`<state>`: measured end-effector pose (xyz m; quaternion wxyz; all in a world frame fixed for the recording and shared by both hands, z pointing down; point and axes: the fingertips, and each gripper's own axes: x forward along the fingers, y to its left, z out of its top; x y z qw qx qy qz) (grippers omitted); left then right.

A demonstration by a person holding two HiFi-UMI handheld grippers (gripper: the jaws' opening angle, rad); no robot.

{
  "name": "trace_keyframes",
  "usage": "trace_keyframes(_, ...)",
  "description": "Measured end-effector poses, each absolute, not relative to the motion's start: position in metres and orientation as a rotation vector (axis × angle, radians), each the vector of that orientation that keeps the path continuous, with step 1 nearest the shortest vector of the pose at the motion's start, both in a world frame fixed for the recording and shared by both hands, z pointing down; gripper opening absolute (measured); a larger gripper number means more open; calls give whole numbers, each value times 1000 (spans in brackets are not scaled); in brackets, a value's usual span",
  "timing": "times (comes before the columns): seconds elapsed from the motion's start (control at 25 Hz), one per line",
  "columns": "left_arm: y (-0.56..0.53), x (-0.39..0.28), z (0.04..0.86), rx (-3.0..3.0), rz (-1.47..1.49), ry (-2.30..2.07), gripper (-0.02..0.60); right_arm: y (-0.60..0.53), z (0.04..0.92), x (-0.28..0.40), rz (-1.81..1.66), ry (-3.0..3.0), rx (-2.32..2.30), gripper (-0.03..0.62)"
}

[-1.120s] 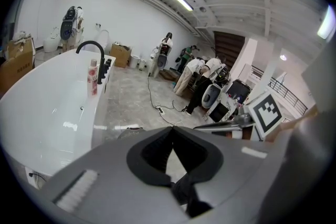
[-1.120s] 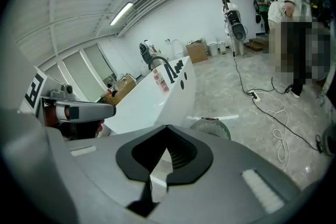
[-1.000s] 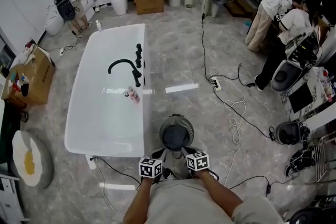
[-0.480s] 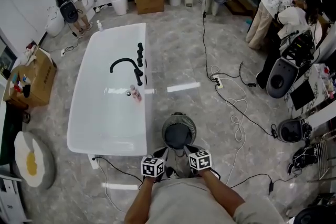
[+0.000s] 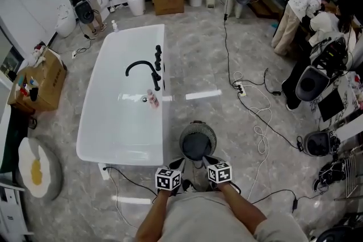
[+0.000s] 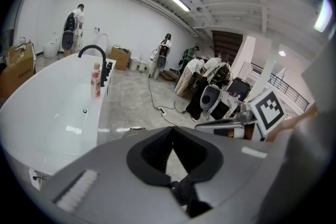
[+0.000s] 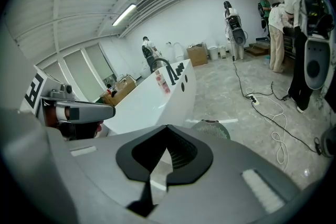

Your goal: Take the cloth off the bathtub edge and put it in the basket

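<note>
Both of your grippers are clenched on nothing. The left gripper point(image 5: 178, 165) and the right gripper point(image 5: 203, 162) sit side by side just in front of your body, each with its jaws pressed together and nothing between them.

The cloth point(image 5: 153, 99) is pink, and it sits on the long edge of the white bathtub point(image 5: 165, 124) that faces the open floor, just on your side of the black faucet point(image 5: 140, 68). It is well apart from both sets of fingertips and neither gripper touches it.

- In the left gripper view, the cloth shows up and to the left of the closed jaws, standing out against the tub's white rim.
- In the right gripper view, it lies above the jaws and a little left, farther along the same rim.

The basket point(image 5: 197, 126) is dark, round and mesh-walled. It stands on the grey marbled floor just ahead of your fingertips, beside the near corner of the tub and between the grippers and the cloth. In the right gripper view, its rim peeks out just above the closed jaws.

Off to your right, white cables point(image 5: 256, 122) trail across the floor. Several people stand among equipment along the far wall and the right side of the room.
</note>
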<state>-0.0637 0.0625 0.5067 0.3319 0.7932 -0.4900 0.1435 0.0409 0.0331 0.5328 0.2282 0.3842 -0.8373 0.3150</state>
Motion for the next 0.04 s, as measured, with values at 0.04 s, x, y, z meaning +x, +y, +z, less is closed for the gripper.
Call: trace_keyframes(0.04,64,-62,506,2074,372,-1280,58,35,532,42,868,-2302,1061,2)
